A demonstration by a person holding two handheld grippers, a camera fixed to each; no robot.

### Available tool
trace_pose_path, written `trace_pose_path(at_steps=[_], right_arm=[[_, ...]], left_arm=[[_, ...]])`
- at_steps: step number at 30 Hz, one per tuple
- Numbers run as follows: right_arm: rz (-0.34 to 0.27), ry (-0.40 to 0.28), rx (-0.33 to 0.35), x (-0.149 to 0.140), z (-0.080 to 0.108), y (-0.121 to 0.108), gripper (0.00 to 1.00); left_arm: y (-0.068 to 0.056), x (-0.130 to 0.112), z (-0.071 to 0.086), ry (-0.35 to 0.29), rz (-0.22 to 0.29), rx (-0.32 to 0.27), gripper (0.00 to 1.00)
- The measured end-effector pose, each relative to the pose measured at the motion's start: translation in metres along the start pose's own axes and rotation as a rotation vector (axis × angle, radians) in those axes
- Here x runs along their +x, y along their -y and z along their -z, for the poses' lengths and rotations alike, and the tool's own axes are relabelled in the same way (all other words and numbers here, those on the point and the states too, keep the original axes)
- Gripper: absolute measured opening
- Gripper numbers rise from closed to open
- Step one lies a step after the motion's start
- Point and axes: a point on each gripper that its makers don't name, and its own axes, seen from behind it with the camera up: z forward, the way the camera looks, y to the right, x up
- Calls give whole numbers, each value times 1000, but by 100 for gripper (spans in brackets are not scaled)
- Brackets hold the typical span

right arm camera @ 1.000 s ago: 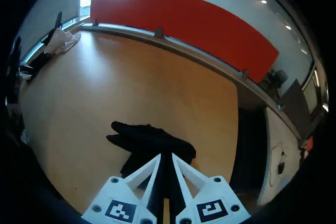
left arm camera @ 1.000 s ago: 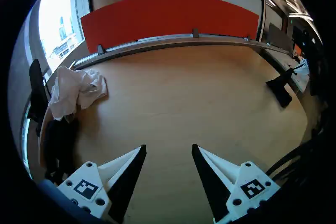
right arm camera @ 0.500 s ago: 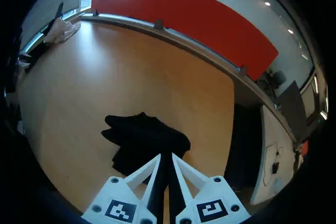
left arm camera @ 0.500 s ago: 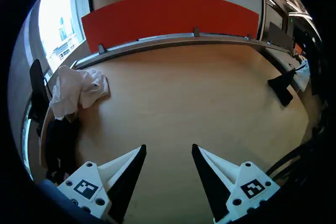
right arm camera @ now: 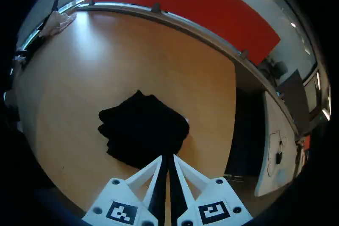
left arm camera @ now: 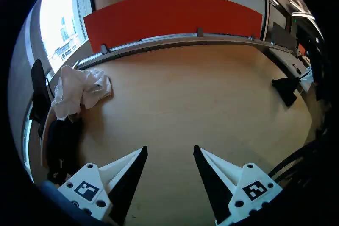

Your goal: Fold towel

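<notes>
The black towel [right arm camera: 144,135] is clamped by the right gripper [right arm camera: 168,160] near the table's [right arm camera: 84,65] right edge. The left gripper [left arm camera: 169,147] is released, empty. Pickup is judged current; spreading flat is required next.

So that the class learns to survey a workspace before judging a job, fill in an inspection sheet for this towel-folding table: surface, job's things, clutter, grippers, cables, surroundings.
Surface: wooden table, smooth, light tan.
Job's things: black towel, bunched in a heap on the table, not yet folded.
Clutter: crumpled white cloth at a far corner of the table.
Grippers: left gripper open, above bare wood; right gripper with fingers closed on the towel's near edge.
Cables: thin cable on the neighbouring white desk.
Surroundings: red partition along the table's far side, bright window, dark chair beside the cloth.
</notes>
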Motion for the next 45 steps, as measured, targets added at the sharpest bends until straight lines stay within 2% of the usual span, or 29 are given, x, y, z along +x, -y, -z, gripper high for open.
trace_pose_path(at_steps=[9,30,45], right_arm=[[-22,67,-10,-23,-12,0,4],[-90,126,-13,-49,-32,9,4],[-112,155,-21,-65,-42,14,5]], left_arm=[[0,1,0,-1,-8,4,79],[1,-2,2,6,-7,15,80],[2,-1,2,7,-12,20,80]])
